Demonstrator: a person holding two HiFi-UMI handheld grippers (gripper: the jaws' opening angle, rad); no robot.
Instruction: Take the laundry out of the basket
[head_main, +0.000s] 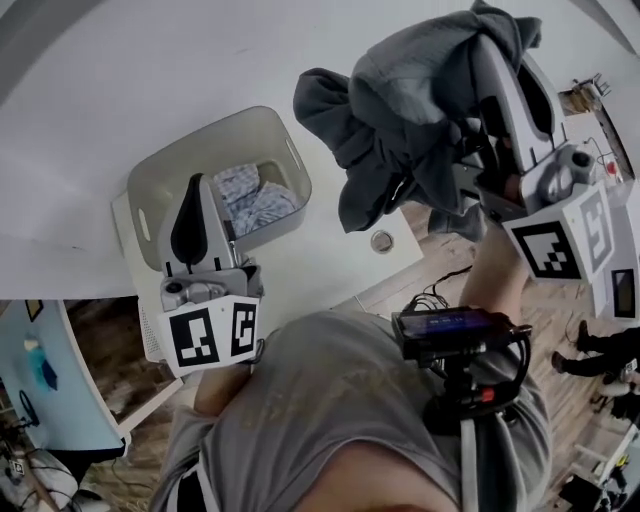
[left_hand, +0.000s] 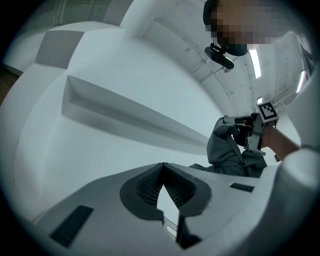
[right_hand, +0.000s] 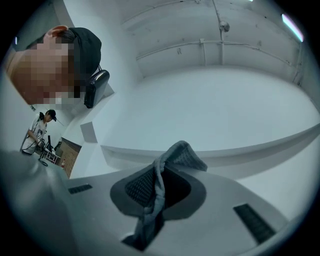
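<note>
Between the closed jaws of the right gripper (right_hand: 159, 167) hangs a grey garment (head_main: 400, 110); just ahead of the left gripper (head_main: 197, 185), closed and empty, sits the basket (head_main: 205, 128) holding laundry (head_main: 255, 195).

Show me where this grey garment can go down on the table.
Free: the table strip between the basket and the near edge, left of the small round object. Crowded: the basket's near side, where the left gripper sits. The grey garment hangs over the table's right end.

Small round object (head_main: 381, 240), perhaps a lid, on the white table (head_main: 320, 268); cables (head_main: 430, 297) on wooden floor (head_main: 560, 315).
</note>
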